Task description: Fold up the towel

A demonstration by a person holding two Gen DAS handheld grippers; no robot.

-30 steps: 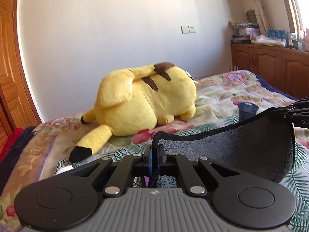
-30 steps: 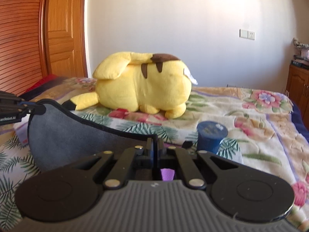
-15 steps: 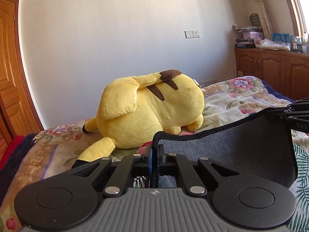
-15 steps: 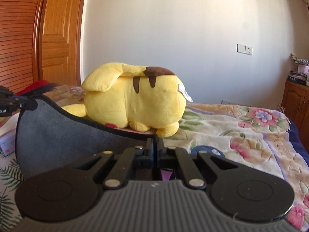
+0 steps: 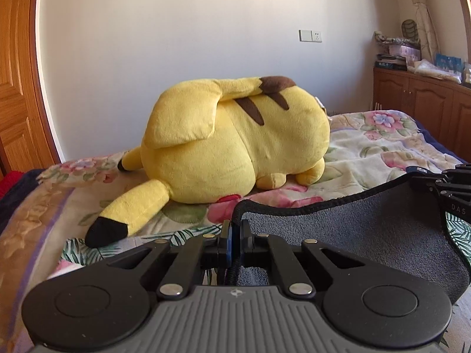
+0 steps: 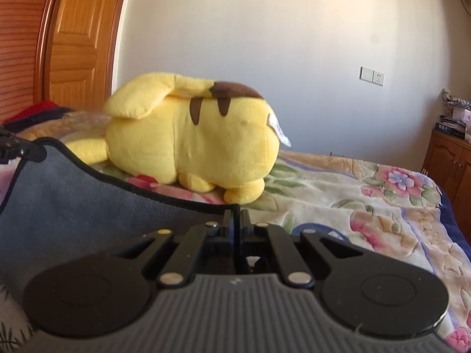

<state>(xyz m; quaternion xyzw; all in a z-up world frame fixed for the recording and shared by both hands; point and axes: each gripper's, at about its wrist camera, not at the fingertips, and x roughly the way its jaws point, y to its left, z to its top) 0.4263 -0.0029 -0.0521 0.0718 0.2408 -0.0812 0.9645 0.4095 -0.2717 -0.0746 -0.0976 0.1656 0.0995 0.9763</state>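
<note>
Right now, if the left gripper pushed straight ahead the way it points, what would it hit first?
Likely the yellow plush toy lying on the floral bedspread. The left gripper, shut on the gray towel, points toward its lower body; depth is uncertain.

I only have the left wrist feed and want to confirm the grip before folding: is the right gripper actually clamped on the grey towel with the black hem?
Observer: Yes. In the right wrist view the right gripper is shut on a corner of the grey towel with the black hem.
Operator: Is anything lying just ahead of it that I'm missing?
Observer: A dark blue round object lies on the floral bedspread just beyond the gripper. It is partly hidden, so I cannot tell what it is.
</note>
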